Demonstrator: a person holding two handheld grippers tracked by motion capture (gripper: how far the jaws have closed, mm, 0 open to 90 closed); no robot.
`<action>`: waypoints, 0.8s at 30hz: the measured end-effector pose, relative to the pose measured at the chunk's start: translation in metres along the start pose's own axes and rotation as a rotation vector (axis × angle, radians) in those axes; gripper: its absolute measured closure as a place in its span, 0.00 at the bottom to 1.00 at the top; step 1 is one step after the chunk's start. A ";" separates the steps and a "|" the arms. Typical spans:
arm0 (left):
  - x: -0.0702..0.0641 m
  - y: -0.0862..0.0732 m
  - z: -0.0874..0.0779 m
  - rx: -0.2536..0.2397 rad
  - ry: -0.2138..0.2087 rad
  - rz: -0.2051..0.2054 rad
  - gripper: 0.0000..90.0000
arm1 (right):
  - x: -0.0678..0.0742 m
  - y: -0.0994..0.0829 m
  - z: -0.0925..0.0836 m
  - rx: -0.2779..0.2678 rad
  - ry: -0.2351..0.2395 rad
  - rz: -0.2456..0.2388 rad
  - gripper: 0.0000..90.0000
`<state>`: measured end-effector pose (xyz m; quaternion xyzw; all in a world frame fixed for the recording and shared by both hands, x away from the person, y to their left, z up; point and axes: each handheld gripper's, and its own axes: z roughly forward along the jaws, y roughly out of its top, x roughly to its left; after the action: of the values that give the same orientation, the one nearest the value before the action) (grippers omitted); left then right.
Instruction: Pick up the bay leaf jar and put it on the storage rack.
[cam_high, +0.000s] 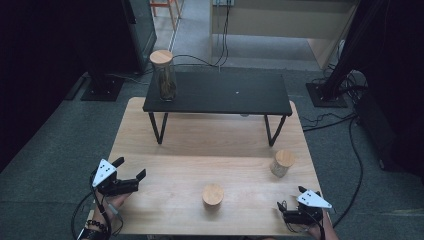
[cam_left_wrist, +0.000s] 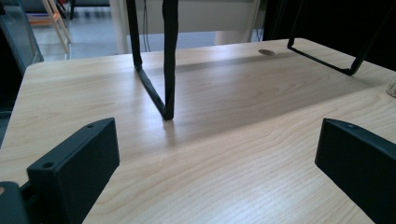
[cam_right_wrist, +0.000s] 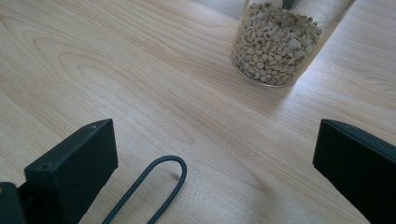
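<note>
The left gripper (cam_high: 131, 169) rests at the table's (cam_high: 190, 135) left edge, jaws spread wide and empty, facing the shelf (cam_high: 220, 92) legs. A tall jar (cam_high: 164, 75) stands on that shelf; a small jar (cam_high: 213, 195) sits near the front, between the grippers. The grain jar (cam_right_wrist: 275, 44) stands just ahead of the right gripper (cam_high: 290, 199) — jaws also apart, likely lined up to take it.

3 jars (cam_high: 283, 163) (cam_high: 213, 195) (cam_high: 164, 75), 2 tools (cam_high: 131, 169) (cam_high: 290, 198), 1 blk shelf (cam_high: 218, 93), 1 table (cam_high: 170, 175)
</note>
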<state>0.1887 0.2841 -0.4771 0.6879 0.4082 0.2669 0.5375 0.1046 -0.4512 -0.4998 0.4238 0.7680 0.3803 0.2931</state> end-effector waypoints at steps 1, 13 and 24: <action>0.001 -0.003 -0.001 0.005 0.002 -0.001 0.00 | 0.000 0.000 0.000 0.000 0.000 0.000 0.00; 0.001 -0.024 -0.006 0.021 0.003 0.003 0.00 | 0.001 0.000 0.000 0.000 -0.001 -0.004 0.00; 0.001 -0.043 -0.007 0.023 0.003 -0.039 0.00 | -0.002 0.003 0.002 0.008 0.010 0.000 0.00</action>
<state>0.1720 0.2924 -0.5164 0.6858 0.4252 0.2527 0.5339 0.1078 -0.4512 -0.4984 0.4230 0.7711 0.3792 0.2876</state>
